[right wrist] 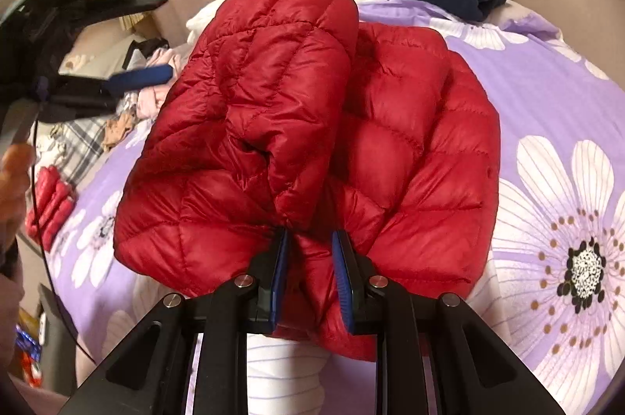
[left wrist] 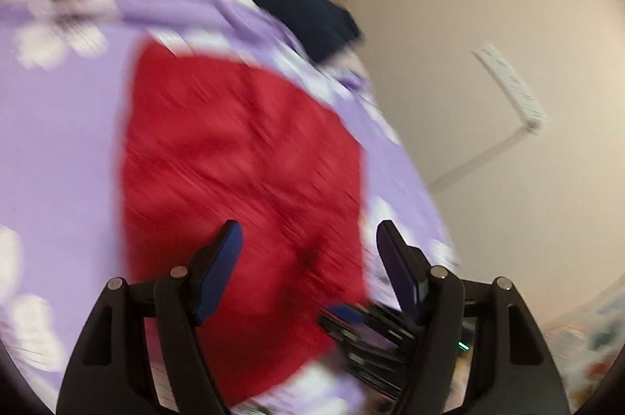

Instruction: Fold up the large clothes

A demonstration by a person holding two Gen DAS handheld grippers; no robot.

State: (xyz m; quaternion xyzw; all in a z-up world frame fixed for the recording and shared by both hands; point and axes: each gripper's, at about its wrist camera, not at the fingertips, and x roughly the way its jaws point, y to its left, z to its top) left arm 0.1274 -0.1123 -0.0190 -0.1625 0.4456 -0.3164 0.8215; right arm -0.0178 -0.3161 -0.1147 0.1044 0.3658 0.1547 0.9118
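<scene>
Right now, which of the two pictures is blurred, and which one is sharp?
Left wrist view: strong motion blur smears the red jacket and the purple floral sheet. Right wrist view: sharp, quilting seams clear, edges bent by the fisheye lens.

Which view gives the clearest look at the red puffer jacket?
The right wrist view: the red puffer jacket is sharp, its quilting visible, with the right hand-held gripper pinching its near edge. The left wrist view shows the jacket only as a motion-blurred red patch on the purple floral bedding.
</scene>
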